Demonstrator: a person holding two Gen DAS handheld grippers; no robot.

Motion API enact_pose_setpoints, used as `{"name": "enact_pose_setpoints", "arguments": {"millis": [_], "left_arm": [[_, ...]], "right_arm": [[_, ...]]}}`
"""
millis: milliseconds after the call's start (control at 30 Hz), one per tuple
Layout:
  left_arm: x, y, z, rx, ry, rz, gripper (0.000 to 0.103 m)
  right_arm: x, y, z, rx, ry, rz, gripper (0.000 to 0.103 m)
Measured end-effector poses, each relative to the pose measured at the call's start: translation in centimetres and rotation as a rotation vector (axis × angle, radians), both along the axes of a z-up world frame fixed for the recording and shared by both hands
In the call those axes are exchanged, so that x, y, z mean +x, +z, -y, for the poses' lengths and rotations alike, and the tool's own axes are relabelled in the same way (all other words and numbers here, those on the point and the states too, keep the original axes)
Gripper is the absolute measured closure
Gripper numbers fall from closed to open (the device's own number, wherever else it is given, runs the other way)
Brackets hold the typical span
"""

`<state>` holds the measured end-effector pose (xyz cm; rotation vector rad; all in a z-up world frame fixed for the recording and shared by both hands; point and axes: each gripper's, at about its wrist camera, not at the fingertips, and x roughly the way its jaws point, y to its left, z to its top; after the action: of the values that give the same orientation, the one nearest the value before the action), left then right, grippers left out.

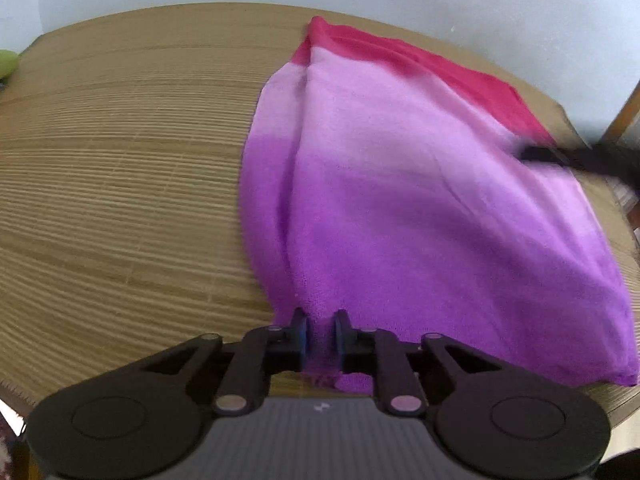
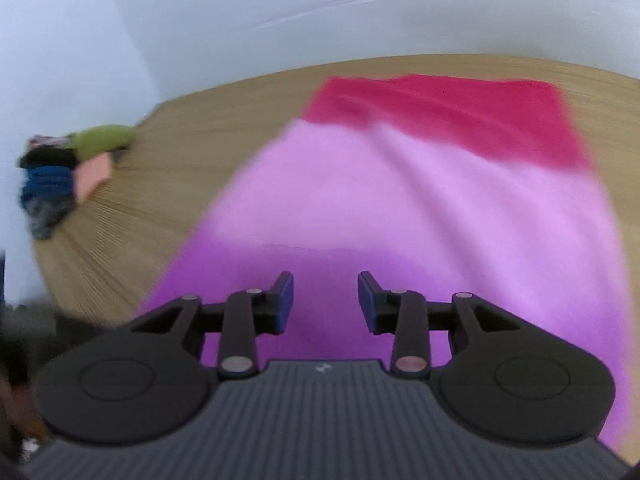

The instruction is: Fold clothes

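A cloth [image 1: 400,184] banded in purple, pale pink and red lies spread on a bamboo mat [image 1: 120,168], with a lengthwise fold along its left side. My left gripper [image 1: 322,332] is shut on the cloth's near purple edge, which is bunched between the blue pads. In the right wrist view the same cloth [image 2: 440,200] stretches away, blurred. My right gripper [image 2: 326,300] hovers open over its purple end with nothing between the fingers. A dark blurred shape [image 1: 568,158] at the cloth's right edge in the left wrist view looks like the right gripper.
A pile of other clothes [image 2: 60,176], green, peach, blue and dark, sits at the mat's far left by the pale wall. A green bit of it [image 1: 6,64] shows at the left edge. A wooden post [image 1: 624,112] stands at the right.
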<state>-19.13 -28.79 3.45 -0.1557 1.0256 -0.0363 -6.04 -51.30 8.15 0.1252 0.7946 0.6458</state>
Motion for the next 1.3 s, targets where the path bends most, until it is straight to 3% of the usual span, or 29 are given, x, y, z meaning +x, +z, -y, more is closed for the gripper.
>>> {"name": "enact_pose_setpoints", "arguments": {"millis": [133,200,267,300,433,600,633,667,700,767,800,833,867,900,1000,1133,1200,1300], "left_arm": [[0.6,0.0,-0.9,0.027,-0.007,0.044,0.074],[0.7,0.6,-1.4,0.036,-0.026,0.087,0.072],[0.8,1.3,-1.9,0.044,-0.07,0.144,0.063],[0.9,1.5,-2.1,0.05,-0.091,0.17,0.057],[1.7,1.0,-3.6,0.019,-0.134,0.2,0.057],[3.6,-1.5,-3.6,-0.044,-0.213,0.122,0.056],[3.8,-2.0,-3.6,-0.056,-0.216,0.104,0.059],[4.0,-2.5,-3.6,-0.068,-0.219,0.087,0.059],[3.9,-2.5,-3.6,-0.072,-0.224,0.097,0.06],[4.0,-2.4,-3.5,-0.083,-0.237,0.089,0.094],[4.0,-2.3,-3.6,-0.093,-0.238,0.09,0.099],[3.7,-1.8,-3.7,-0.1,-0.241,0.113,0.101],[3.5,-1.3,-3.8,-0.107,-0.245,0.136,0.101],[3.3,-0.7,-3.8,-0.115,-0.248,0.159,0.101],[2.6,1.0,-4.5,-0.137,-0.239,0.221,0.102],[1.6,2.3,-6.3,-0.131,-0.197,0.242,0.102],[0.7,2.0,-6.1,-0.126,-0.173,0.21,0.102],[0.1,0.3,-6.6,-0.113,-0.147,0.134,0.101]], "right_arm": [[6.8,-0.5,-9.6,-0.009,0.042,-0.045,0.065],[8.4,-1.3,-13.6,-0.036,0.038,-0.054,0.065],[9.3,-2.3,-16.4,-0.062,0.017,-0.061,0.065],[9.6,-2.8,-17.5,-0.074,0.009,-0.064,0.065],[9.7,-4.6,-19.2,-0.192,-0.035,-0.047,0.065],[9.1,-5.1,-19.4,-0.229,-0.037,-0.008,0.065],[9.0,-5.1,-19.4,-0.234,-0.039,-0.005,0.065],[8.9,-5.1,-19.5,-0.253,-0.132,-0.023,0.065],[9.0,-5.2,-19.6,-0.26,-0.153,-0.024,0.065],[9.2,-5.2,-19.7,-0.261,-0.16,-0.014,0.066],[9.2,-5.2,-19.6,-0.254,-0.169,-0.009,0.068],[9.2,-5.2,-19.4,-0.24,-0.182,-0.01,0.073],[9.2,-5.1,-19.1,-0.224,-0.196,-0.012,0.088],[9.1,-5.0,-18.8,-0.209,-0.21,-0.015,0.096],[8.8,-4.0,-18.0,-0.121,-0.227,-0.007,0.098],[7.9,-1.9,-19.1,-0.022,-0.174,0.059,0.098],[7.6,-1.6,-20.4,-0.012,-0.131,0.093,0.098],[7.6,-3.6,-22.9,-0.061,-0.055,0.06,0.098]]}}
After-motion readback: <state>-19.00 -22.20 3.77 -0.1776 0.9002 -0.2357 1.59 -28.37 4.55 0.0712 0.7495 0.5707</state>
